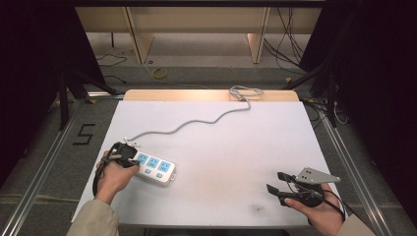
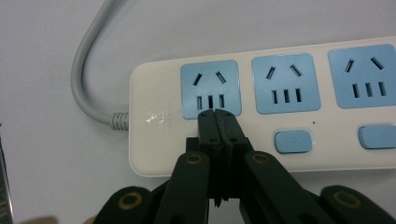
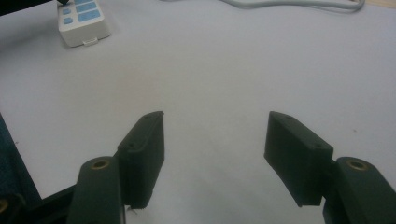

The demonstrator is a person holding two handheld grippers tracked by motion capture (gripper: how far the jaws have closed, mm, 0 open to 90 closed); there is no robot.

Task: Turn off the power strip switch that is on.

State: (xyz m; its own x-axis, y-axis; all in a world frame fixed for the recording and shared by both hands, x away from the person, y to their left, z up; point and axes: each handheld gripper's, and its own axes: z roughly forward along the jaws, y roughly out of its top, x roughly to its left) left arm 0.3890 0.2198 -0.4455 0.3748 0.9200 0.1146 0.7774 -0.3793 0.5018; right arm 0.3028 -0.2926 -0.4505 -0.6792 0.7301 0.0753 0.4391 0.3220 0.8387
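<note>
A white power strip (image 1: pixel 156 168) with three blue sockets lies at the table's front left. Its grey cable (image 1: pixel 196 122) snakes to the back edge. My left gripper (image 1: pixel 133 160) sits at the strip's cable end. In the left gripper view its jaws are shut together with nothing between them, and the left gripper (image 2: pixel 217 114) has its tips at the lower edge of the first blue socket on the strip (image 2: pixel 154 140). My right gripper (image 1: pixel 275 182) is open above bare table at the front right. The right gripper view has the open gripper (image 3: pixel 215 135) far from the strip (image 3: pixel 81 25).
The white table top (image 1: pixel 226 142) has a wooden strip along its back edge. The cable's coiled end (image 1: pixel 245 91) lies there. A small dark smudge (image 1: pixel 256 209) marks the front edge. Metal rails and a floor number 5 (image 1: pixel 84 133) flank the table.
</note>
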